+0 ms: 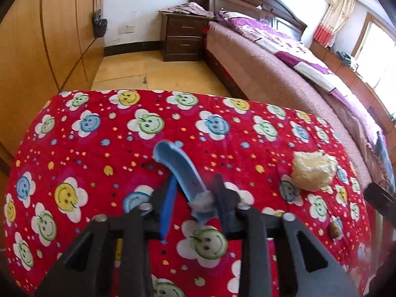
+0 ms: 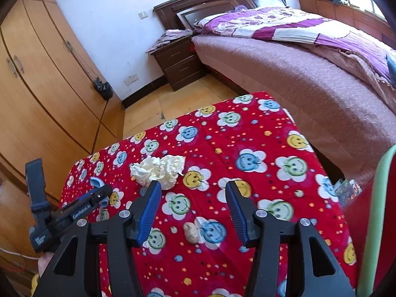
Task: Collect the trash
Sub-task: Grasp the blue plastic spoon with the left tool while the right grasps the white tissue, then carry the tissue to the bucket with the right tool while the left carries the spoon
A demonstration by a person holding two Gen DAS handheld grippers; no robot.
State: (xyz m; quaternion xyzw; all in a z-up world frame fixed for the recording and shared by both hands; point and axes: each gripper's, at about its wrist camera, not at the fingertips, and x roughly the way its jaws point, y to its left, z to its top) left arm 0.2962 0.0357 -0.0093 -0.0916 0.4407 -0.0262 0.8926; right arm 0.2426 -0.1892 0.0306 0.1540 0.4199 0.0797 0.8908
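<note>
While my left gripper [image 1: 191,193] squeezes the blue scoop [image 1: 179,173], its long side pointing away from me, my right gripper [image 2: 191,205] hangs wide apart just behind the crumpled paper [image 2: 159,169].

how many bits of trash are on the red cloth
3: a blue curved scrap between the left gripper fingers, a crumpled paper wad mid-cloth, and a small beige lump nearer the right gripper. Others may be hidden.

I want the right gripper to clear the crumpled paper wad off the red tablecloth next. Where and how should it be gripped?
Grip the crumpled paper wad across its bulging middle, coming from above and the near side. It lies loose and wide on the tablecloth, so the open right gripper can straddle it. Avoid the thin pointed flap at its right end, which would likely slip.
</note>
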